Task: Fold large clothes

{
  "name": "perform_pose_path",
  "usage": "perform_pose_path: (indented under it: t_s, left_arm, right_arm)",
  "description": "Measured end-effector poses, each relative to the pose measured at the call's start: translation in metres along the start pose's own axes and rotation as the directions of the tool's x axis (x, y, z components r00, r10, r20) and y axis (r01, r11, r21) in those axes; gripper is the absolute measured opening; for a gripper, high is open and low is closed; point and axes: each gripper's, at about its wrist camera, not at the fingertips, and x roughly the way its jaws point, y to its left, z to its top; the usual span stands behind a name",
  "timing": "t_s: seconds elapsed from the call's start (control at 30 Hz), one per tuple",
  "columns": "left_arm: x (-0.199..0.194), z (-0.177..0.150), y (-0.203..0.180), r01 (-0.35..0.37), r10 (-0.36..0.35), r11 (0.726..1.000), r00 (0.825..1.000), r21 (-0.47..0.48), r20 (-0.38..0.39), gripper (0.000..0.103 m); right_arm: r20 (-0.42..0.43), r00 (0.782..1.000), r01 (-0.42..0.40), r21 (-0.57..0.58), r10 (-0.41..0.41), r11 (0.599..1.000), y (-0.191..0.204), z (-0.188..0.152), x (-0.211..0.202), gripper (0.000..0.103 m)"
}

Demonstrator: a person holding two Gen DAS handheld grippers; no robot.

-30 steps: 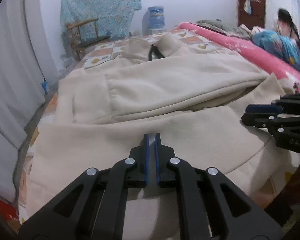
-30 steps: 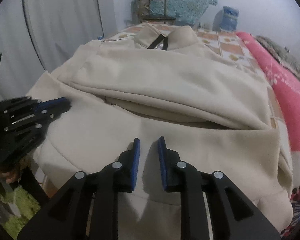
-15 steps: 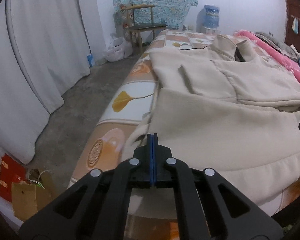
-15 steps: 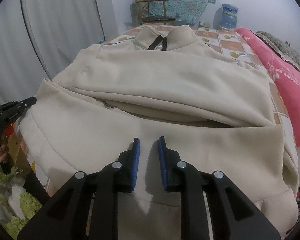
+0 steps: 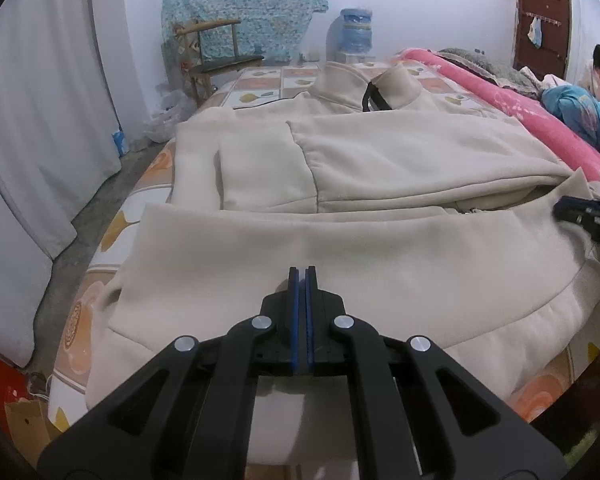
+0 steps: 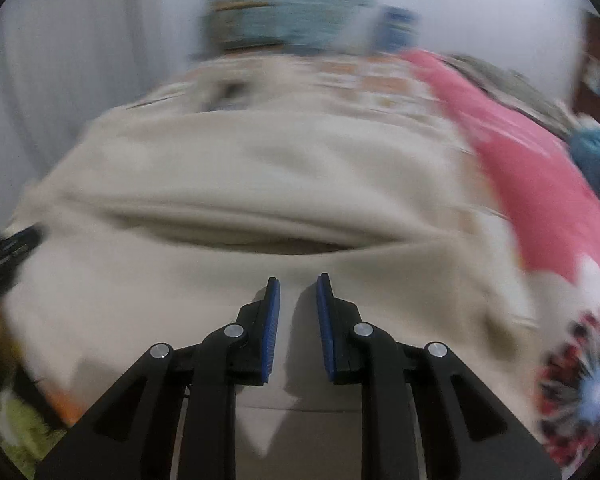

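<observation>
Cream fleece jacket (image 5: 380, 248) spread flat across patterned bed (image 5: 112, 236), sleeves folded in, collar at far end. Judged thick, soft, fairly heavy, limp; best taken at banded hem corners, both layers pinched. Left gripper (image 5: 299, 280) jaws pressed together, empty. Right gripper (image 6: 297, 292) jaws narrowly apart, holding nothing.

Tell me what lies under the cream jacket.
Under the cream jacket a patterned bed sheet with orange and yellow motifs shows past its edges. The sheet directly beneath the fabric is covered and cannot be seen.
</observation>
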Motion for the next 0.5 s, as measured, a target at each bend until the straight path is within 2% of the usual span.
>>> perform_pose_path:
  t_s: [0.07,0.1,0.17,0.27,0.37,0.43,0.5]
  left_arm:
    - [0.001,0.000,-0.002,-0.002,0.002,1.000,1.000,0.004,0.002,0.003]
    - [0.002,0.001,-0.002,-0.006,0.006,1.000,1.000,0.006,0.003,0.003]
    - [0.003,0.002,-0.003,-0.016,0.016,1.000,1.000,0.014,0.001,0.003]
    - [0.001,0.002,-0.004,-0.027,0.027,0.999,1.000,0.023,-0.007,0.003]
    - [0.001,0.004,-0.005,-0.036,0.037,0.999,0.999,0.026,-0.024,0.003]
    - [0.002,0.006,-0.007,-0.046,0.048,0.998,0.998,0.033,-0.034,0.003]
    - [0.003,0.007,-0.009,-0.059,0.061,0.997,0.997,0.041,-0.041,0.003]
  right_arm:
    - [0.013,0.999,0.040,0.055,-0.040,0.998,-0.025,-0.002,-0.001,0.014]
    - [0.008,0.999,0.041,0.088,-0.042,0.995,-0.037,-0.002,0.000,0.003]
    - [0.004,1.000,0.000,0.135,0.000,0.991,-0.047,-0.002,0.001,0.003]
    - [0.000,1.000,0.030,0.124,-0.031,0.992,-0.042,0.001,-0.004,0.003]
    - [0.020,0.999,0.028,0.105,-0.031,0.994,-0.033,0.000,-0.016,0.015]
    - [0.042,0.999,-0.002,0.070,-0.001,0.998,-0.022,0.001,-0.027,0.031]
    - [0.060,0.998,-0.035,0.024,0.034,0.999,-0.012,-0.003,-0.041,0.038]
